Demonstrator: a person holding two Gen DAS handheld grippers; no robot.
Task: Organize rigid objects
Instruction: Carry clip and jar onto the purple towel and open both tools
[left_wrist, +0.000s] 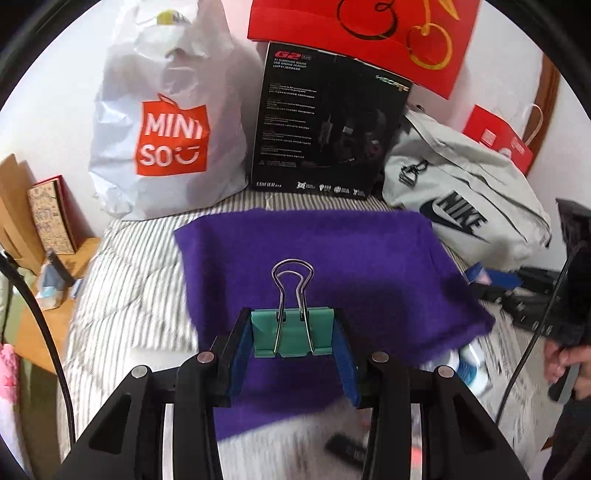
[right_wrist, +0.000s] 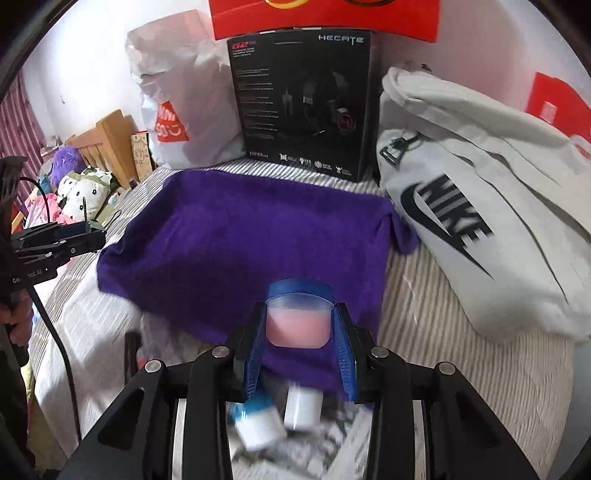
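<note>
My left gripper (left_wrist: 293, 334) is shut on a green binder clip (left_wrist: 293, 334) with silver wire handles, held above the near edge of a purple cloth (left_wrist: 332, 251). My right gripper (right_wrist: 297, 328) is shut on a small pink jar with a blue lid (right_wrist: 298, 317), held over the near edge of the same purple cloth (right_wrist: 240, 236). Below the right gripper lie two white bottles (right_wrist: 301, 408), one with a blue cap (right_wrist: 255, 424), both blurred. A small black object (left_wrist: 343, 448) lies below the left gripper. The left gripper also shows at the left of the right wrist view (right_wrist: 85, 236).
The cloth lies on a striped bed cover (right_wrist: 461, 369). Behind it stand a white Miniso bag (left_wrist: 166, 122), a black headset box (left_wrist: 325, 129) and a red bag (left_wrist: 369, 33). A grey Nike bag (right_wrist: 480, 206) lies at the right. A wooden bedside stand (left_wrist: 48, 258) is left.
</note>
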